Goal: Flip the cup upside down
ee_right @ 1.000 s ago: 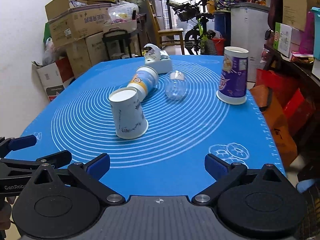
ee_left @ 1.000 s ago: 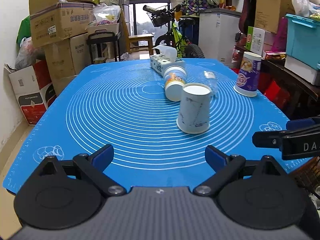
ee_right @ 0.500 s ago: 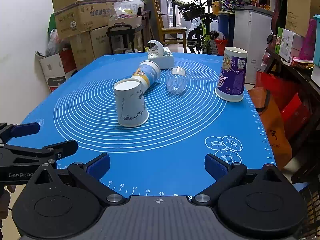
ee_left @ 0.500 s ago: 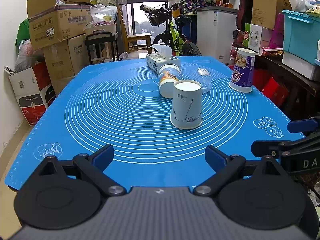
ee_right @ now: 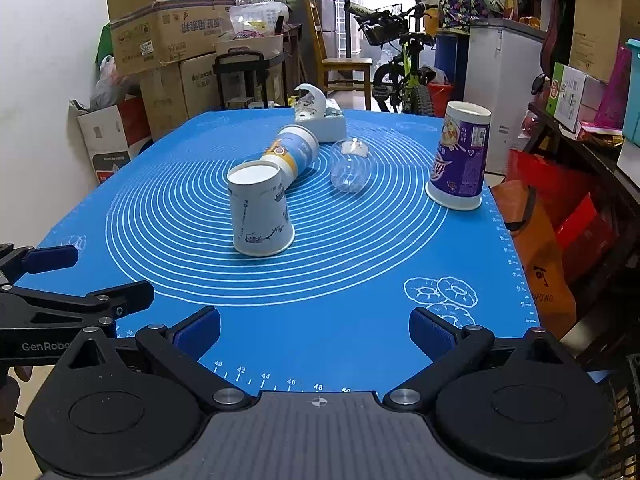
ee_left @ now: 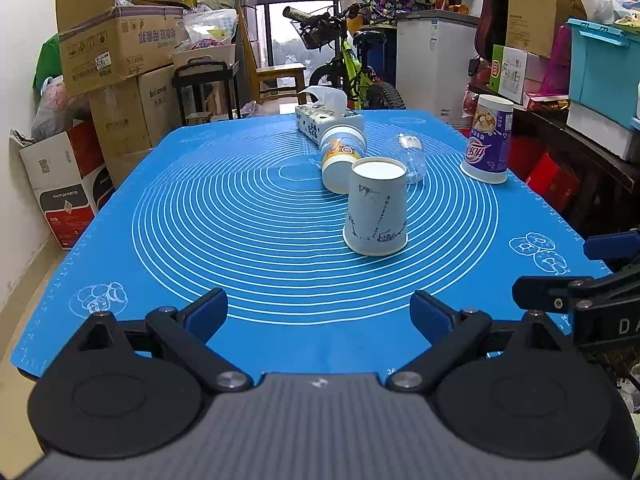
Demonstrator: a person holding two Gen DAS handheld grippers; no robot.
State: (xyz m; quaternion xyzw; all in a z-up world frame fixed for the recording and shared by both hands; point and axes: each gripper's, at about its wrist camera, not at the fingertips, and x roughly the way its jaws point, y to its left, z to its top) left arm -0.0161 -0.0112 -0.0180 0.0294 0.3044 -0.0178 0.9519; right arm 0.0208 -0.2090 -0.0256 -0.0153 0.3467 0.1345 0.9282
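A white paper cup with blue drawings stands upside down, mouth down, on the blue mat; it also shows in the right wrist view. My left gripper is open and empty at the mat's near edge, well short of the cup. My right gripper is open and empty at the near edge, to the right of the left gripper. Each gripper shows at the edge of the other's view.
Behind the cup a blue-and-orange cup lies on its side, with a clear glass beside it and a tissue box further back. A purple cup stands upside down at the right. Boxes, a bicycle and shelves surround the table.
Both grippers have drawn back from the cup toward the near edge of the mat. The cup stands where it was.
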